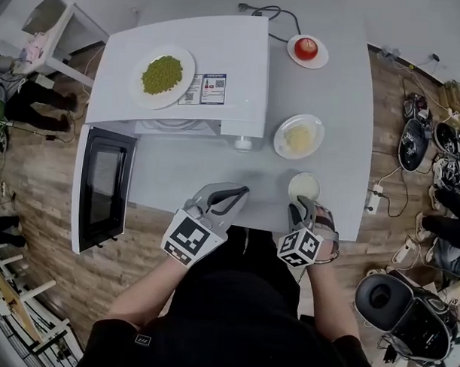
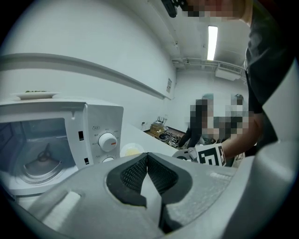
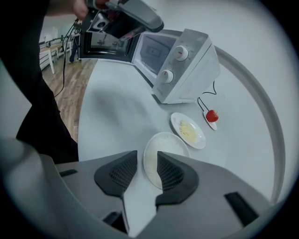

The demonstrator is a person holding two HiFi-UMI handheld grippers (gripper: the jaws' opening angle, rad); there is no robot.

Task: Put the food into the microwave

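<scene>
The microwave (image 1: 234, 51) stands at the back left of the tabletop (image 1: 215, 171); its door (image 1: 102, 189) hangs wide open to its left, and the turntable (image 2: 44, 163) shows inside. A pea plate (image 1: 187, 65) sits on top of the microwave. Three more plates lie on the tabletop to the microwave's right: a tomato plate (image 1: 319, 60) toward the back; a yellow-food plate (image 1: 280, 141) just beside the microwave's front corner; a white-food plate (image 1: 292, 183) farther forward, well apart from the microwave and near the tabletop's front edge. The right tongs (image 3: 147, 154) point steeply down at the white-food plate, jaws apart, with its near rim showing in the gap between them. The left tongs (image 2: 147, 158) hover in front of the microwave, jaws together with nothing between them.
</scene>
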